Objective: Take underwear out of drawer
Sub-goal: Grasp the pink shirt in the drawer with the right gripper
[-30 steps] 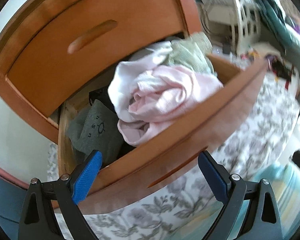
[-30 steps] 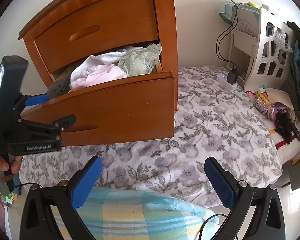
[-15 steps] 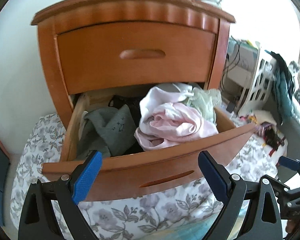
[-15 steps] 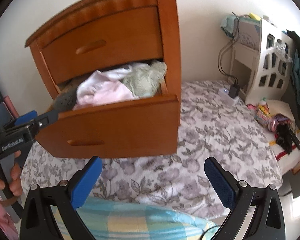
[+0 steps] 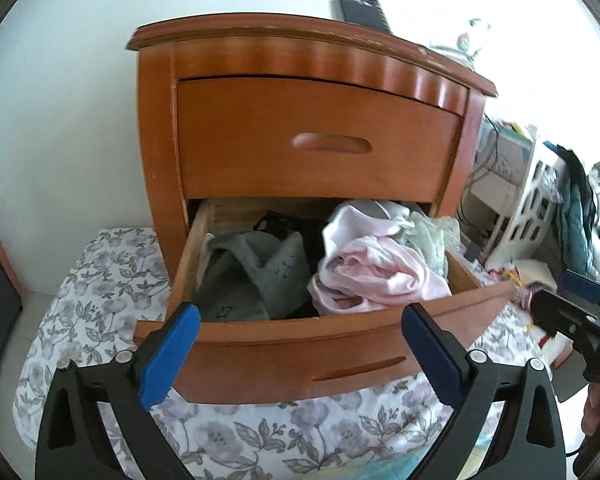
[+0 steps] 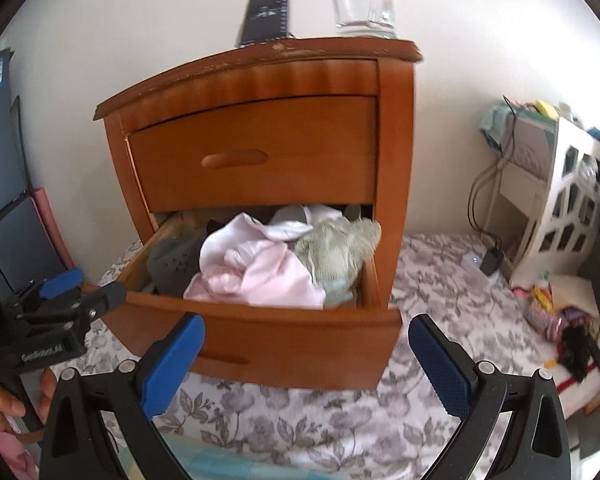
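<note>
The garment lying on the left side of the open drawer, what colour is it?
Grey garment, clearest in the left wrist view.

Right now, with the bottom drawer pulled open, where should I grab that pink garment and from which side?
Pinch the raised bunched fold on top of the pink garment, coming from above and over the drawer front. It is heaped higher than the drawer's edge, so a fold stands free. The open right tool looks best placed, roughly in line with it.

nightstand (image 6: 260, 176) | glass mug (image 6: 362, 0) on its top, right | dark phone (image 6: 266, 18) on its top, left | white shelf (image 6: 560, 216) to its right | floral sheet (image 6: 432, 292) under it
</note>
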The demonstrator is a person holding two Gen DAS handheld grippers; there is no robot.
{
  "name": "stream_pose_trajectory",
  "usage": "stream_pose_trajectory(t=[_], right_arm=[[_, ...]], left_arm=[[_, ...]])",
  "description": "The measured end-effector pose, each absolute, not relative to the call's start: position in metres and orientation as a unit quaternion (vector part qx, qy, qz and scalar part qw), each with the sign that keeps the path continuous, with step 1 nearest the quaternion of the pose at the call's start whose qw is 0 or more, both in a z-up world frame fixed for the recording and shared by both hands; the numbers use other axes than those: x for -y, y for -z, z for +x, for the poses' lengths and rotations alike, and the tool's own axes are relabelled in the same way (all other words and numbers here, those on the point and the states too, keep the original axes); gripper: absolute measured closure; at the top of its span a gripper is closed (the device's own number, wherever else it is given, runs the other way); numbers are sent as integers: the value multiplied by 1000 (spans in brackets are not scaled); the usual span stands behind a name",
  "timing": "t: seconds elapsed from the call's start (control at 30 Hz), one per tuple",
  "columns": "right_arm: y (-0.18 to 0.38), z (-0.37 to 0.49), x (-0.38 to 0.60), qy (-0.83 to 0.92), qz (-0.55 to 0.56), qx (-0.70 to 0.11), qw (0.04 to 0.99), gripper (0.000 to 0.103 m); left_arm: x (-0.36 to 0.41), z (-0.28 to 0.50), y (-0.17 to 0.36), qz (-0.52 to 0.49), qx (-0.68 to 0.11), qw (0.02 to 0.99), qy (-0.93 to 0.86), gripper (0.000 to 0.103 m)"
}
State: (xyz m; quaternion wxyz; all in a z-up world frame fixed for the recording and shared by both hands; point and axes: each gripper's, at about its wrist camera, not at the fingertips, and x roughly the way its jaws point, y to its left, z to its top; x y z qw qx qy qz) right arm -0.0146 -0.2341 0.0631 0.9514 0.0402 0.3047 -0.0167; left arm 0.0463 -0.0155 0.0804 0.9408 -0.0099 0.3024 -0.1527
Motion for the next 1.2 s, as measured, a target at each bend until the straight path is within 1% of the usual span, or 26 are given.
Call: stream_pose_trajectory(t=[0.13, 0.33, 0.4, 0.63, 0.7, 0.87, 0.93, 0.97, 1.0, 1.1, 1.2], right_arm=[[-60, 13, 225, -10, 28, -327, 945, 1], [-43, 58, 222, -44, 60, -387, 919, 17], [-34, 70, 220, -52, 69, -404, 911, 23], [-10, 96, 205, -62, 55, -444, 892, 34], [-6, 101, 203, -60, 52, -449, 890, 41], [4, 115, 201, -48, 48, -460, 886, 53], [8, 118, 201, -45, 48, -459, 886, 62], [10, 119, 201, -45, 48, -458, 887, 69], [10, 118, 201, -44, 51, -454, 888, 73], [12, 117, 206, -37, 63, -444, 893, 81], [10, 111, 213, -40, 85, -430, 898, 85]], left_arm=[[2, 50, -81, -36, -294, 944, 146, 0], [-15, 58, -74, -66, -294, 942, 147, 0], [-18, 60, -71, -74, -292, 941, 151, 0], [-19, 66, -69, -64, -291, 942, 157, 0], [-16, 68, -68, -54, -294, 941, 156, 0], [-13, 72, -66, -44, -303, 938, 162, 0], [-13, 72, -65, -43, -305, 937, 162, 0], [-13, 73, -65, -42, -307, 937, 162, 0], [-13, 74, -64, -42, -309, 936, 162, 0], [-12, 76, -62, -38, -323, 932, 162, 0], [-10, 78, -59, -35, -342, 926, 157, 0]])
